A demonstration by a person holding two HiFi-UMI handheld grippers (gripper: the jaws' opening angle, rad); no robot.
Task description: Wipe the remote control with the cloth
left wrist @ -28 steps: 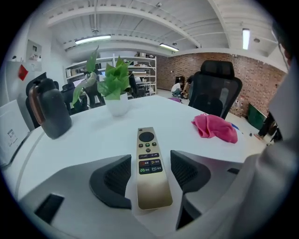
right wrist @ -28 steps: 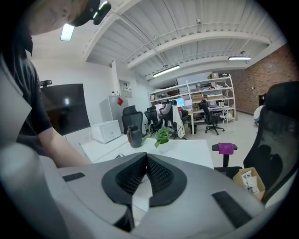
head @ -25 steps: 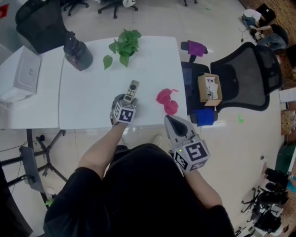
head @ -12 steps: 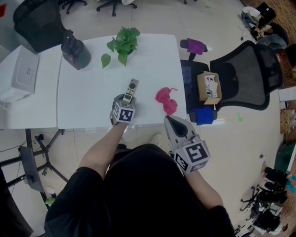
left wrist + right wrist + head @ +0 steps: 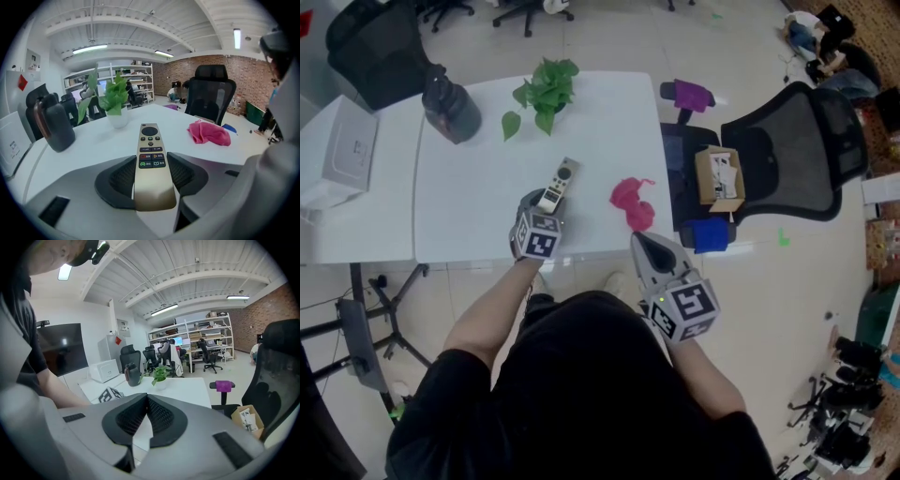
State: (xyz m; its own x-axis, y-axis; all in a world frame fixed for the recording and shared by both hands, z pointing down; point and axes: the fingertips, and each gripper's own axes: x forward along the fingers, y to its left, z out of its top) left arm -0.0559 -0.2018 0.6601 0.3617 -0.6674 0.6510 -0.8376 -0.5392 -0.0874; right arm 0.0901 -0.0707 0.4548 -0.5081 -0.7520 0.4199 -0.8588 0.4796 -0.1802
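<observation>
Left gripper (image 5: 151, 171): the jaws have just been closing and now clamp the near end of the remote (image 5: 150, 140), pads against both long sides. Buttons face up. The far end points out over the table (image 5: 469, 206) toward the plant (image 5: 546, 94). The remote looks slightly raised, but I cannot tell for certain that it is clear of the tabletop.

Right gripper (image 5: 146, 401): jaws together, nothing between them. It hangs by the table's near edge, close to my body and short of the cloth (image 5: 631, 202).

Cloth: pink, crumpled, lying on the table to the right of the remote. It is near the remote but not touching it, and no gripper is on it.

Progress, my judgement: early. The remote is secured and nothing more. Left to do: take up the cloth with the right gripper, bring it to the remote, and rub over the face and sides. No wiping contact made yet.
</observation>
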